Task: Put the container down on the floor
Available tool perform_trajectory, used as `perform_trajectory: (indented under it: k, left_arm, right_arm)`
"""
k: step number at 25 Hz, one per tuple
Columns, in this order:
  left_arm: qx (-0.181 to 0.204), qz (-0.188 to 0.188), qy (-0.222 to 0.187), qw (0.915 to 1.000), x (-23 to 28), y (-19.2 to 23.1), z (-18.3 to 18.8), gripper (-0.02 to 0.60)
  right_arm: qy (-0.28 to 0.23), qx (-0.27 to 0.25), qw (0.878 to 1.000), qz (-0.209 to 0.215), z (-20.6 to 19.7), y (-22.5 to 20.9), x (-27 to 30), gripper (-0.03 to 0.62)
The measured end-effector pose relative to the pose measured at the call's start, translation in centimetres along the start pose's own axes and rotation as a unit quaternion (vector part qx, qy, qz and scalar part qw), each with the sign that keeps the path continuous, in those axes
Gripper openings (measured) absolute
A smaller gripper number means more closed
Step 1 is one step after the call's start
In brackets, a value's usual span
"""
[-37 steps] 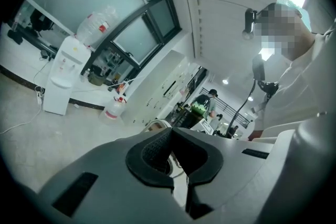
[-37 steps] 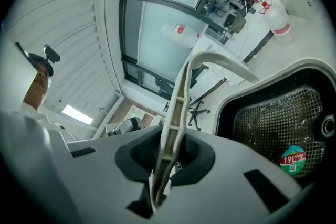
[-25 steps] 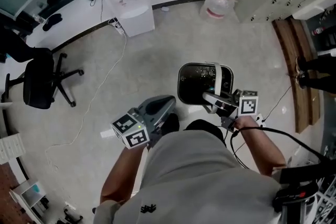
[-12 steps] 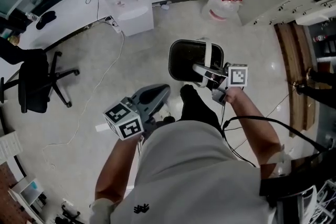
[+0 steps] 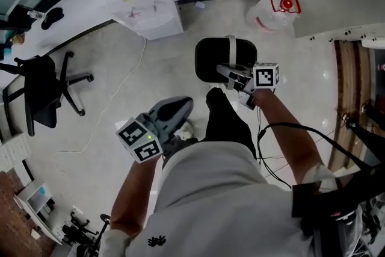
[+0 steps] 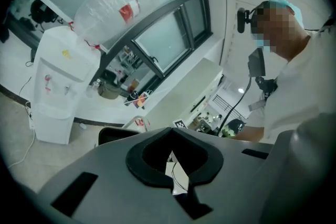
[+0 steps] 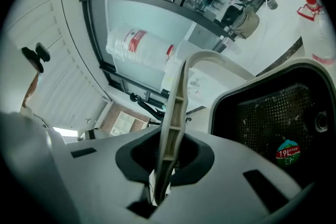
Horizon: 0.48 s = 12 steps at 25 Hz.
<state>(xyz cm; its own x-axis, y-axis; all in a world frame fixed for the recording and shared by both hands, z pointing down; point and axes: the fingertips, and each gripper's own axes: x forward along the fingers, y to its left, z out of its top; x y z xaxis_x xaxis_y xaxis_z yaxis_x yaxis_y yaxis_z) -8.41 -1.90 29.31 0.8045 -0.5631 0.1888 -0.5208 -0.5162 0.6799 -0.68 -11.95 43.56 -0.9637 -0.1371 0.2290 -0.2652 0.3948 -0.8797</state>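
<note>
The right tool (image 5: 226, 71) is clamped tight on the upright white handle (image 7: 176, 113) of the black mesh-walled container (image 5: 210, 60), with the forearm stretched forward. The container is low over the floor (image 5: 150, 69); I cannot tell whether they touch. The left tool (image 5: 180, 110), jaws together and empty, is held back on a bent arm.

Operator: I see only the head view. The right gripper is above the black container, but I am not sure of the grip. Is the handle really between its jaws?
Observer: Yes. The right gripper view shows the right gripper shut on the pale handle of the container.
Operator: What is inside the container?
Observer: A perforated mesh wall with a round sticker on it.
Operator: Does the left gripper carry anything?
Observer: No. The left gripper has its jaws together, nothing between them.
</note>
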Motion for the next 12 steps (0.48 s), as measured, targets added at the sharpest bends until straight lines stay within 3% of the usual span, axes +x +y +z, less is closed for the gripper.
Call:
perform_trajectory:
  k: [3,7,12]
  left_arm:
    - [-0.003,0.008,0.007,0.9999,3.9,2.7,1.8,0.011]
    - [-0.036,0.009,-0.001,0.9993,9.2,6.3,3.1,0.011]
    - [-0.051,0.012,-0.005,0.9986,15.3,11.6,4.4,0.011]
  right_arm:
    - [0.022,-0.006,1.000,0.007,3.5,-4.6,1.5,0.020]
    - [0.052,-0.001,0.998,0.021,6.6,-10.8,3.5,0.019]
    - [0.059,0.001,0.998,0.034,11.2,-18.0,6.8,0.020]
